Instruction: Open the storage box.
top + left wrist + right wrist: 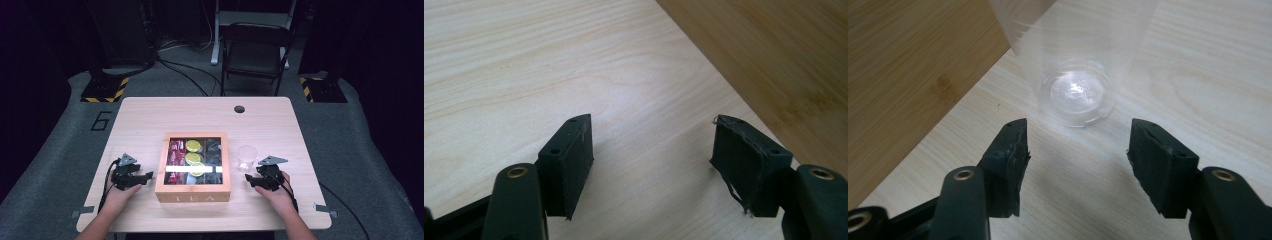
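A wooden tea box [192, 191] with a clear lid sits mid-table, lettered TEA on its front; inside are red packets [175, 154], yellow-green sachets [193, 146] and dark ones. A clear plastic cup [247, 157] stands upright just right of the box. My left gripper [148, 175] rests open on the table left of the box, whose side wall [774, 65] rises to its right. My right gripper [248, 179] is open, low on the table, with the cup's base [1077, 97] just beyond its fingertips and the box wall [908, 80] at its left. Both hold nothing.
A dark cable hole [239, 109] sits near the table's far edge [205, 98]. A folding chair [255, 50] stands on the floor behind the table. Bare wood lies on both sides of the box and in front of it.
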`<state>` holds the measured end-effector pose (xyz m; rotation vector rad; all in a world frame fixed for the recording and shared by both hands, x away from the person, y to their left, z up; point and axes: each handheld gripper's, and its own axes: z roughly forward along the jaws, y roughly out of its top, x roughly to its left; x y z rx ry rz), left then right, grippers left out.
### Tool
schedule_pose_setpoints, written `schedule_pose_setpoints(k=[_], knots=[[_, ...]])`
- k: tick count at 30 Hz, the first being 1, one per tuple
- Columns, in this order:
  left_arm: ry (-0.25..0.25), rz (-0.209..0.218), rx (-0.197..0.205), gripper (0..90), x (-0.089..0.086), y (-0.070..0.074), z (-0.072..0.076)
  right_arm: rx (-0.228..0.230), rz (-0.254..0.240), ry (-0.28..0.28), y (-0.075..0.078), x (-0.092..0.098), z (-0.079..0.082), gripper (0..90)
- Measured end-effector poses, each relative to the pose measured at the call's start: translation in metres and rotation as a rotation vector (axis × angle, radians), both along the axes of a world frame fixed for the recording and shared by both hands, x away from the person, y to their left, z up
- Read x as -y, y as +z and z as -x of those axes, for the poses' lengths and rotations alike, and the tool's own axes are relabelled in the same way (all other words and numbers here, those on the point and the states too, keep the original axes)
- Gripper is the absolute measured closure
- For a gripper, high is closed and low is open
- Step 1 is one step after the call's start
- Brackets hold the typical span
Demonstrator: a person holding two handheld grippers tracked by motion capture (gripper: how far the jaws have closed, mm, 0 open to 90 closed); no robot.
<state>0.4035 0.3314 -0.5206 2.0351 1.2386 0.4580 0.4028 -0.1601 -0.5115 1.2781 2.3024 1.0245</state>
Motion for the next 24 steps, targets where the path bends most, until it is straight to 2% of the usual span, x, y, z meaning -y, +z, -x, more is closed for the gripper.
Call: schedule_pose_setpoints(k=[1,2,3,5,9,10,12,13,19,21,22,24], knots=[[0.001,-0.007,0.011,34.4,0.000,0.001,0.001,0.012,0.014,0.007,0.001,-0.001,0.001,41.8],[0.001,-0.007,0.011,34.5,0.000,0.001,0.001,0.012,0.014,0.007,0.001,-0.001,0.001,41.8],[-0.009,-0.016,0.007,34.4,0.000,0.003,0.001,0.015,0.035,0.021,0.003,-0.003,0.003,42.6],[0.002,-0.014,0.019,34.5,0.001,0.004,0.002,0.023,0.046,0.035,0.004,-0.004,0.003,43.2],[-0.015,-0.030,0.020,36.5,0.001,0.010,0.005,0.029,0.057,0.047,0.006,-0.007,0.005,43.5],[-0.009,-0.022,0.025,37.2,0.002,0.011,0.006,0.033,0.060,0.052,0.007,-0.007,0.005,43.1],[-0.005,-0.008,0.027,38.4,0.002,0.013,0.008,0.039,0.056,0.052,0.008,-0.007,0.006,43.9],[-0.012,-0.006,0.018,40.2,0.002,0.015,0.009,0.034,0.046,0.034,0.011,-0.008,0.006,44.6],[-0.008,0.012,0.023,42.8,0.002,0.022,0.013,0.045,0.067,0.037,0.015,-0.007,0.008,45.0],[-0.017,0.010,0.032,43.3,0.003,0.024,0.014,0.061,0.065,0.043,0.017,-0.006,0.008,45.5],[-0.026,0.006,0.029,43.8,0.003,0.026,0.015,0.046,0.057,0.041,0.020,-0.006,0.008,46.5],[-0.029,0.002,0.034,44.1,0.004,0.029,0.017,0.049,0.050,0.042,0.024,-0.005,0.009,47.6]])
